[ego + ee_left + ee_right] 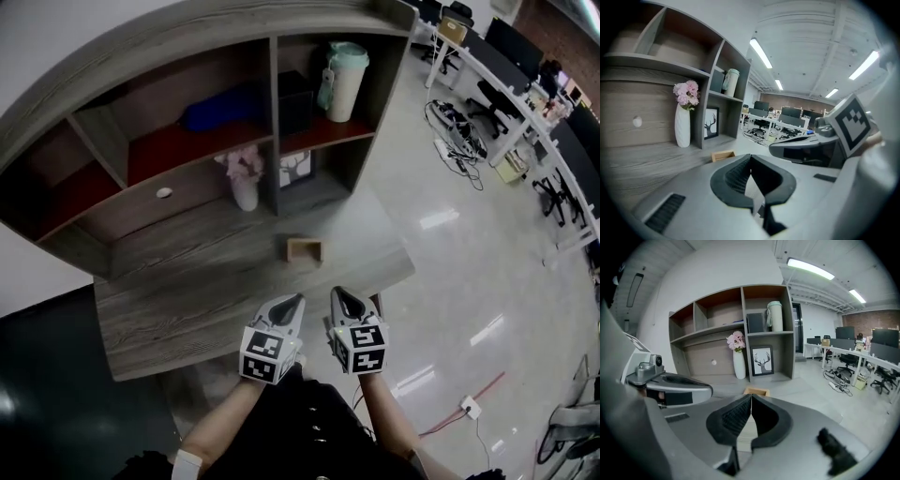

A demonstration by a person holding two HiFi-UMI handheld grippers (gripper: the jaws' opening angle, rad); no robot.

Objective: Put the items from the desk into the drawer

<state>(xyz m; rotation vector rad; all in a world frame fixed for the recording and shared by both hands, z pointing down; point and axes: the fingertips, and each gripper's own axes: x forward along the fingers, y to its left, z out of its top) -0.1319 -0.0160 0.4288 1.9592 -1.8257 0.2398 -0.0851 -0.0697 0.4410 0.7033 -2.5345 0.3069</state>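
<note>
**Desk job: open the drawer before grabbing the box**

Grey wood covers the desk, which has a set of shelves at its far side. A big office floor lies off to the right.

Both grippers hang over the near edge of the desk, side by side. The left gripper has its jaws pressed together with nothing in them. The right gripper is the same, closed tight and empty.

A small wooden box sits on the desk just past the grippers. Farther back stand a white vase of pink flowers and a deer picture.

The drawer is at the far left, under the shelves. It is closed, and it has a little white knob.

I think the drawer has to come open first. To do that well:

- Open the left jaws wide before they get to the knob.
- Pinch the knob in the middle, because it is small and round and may slip.
- Pull straight back toward the near edge.
- Watch the vase, because it stands right beside the drawer and looks tippy.

Then the right gripper can open up and pick up the box by its sides.
</note>
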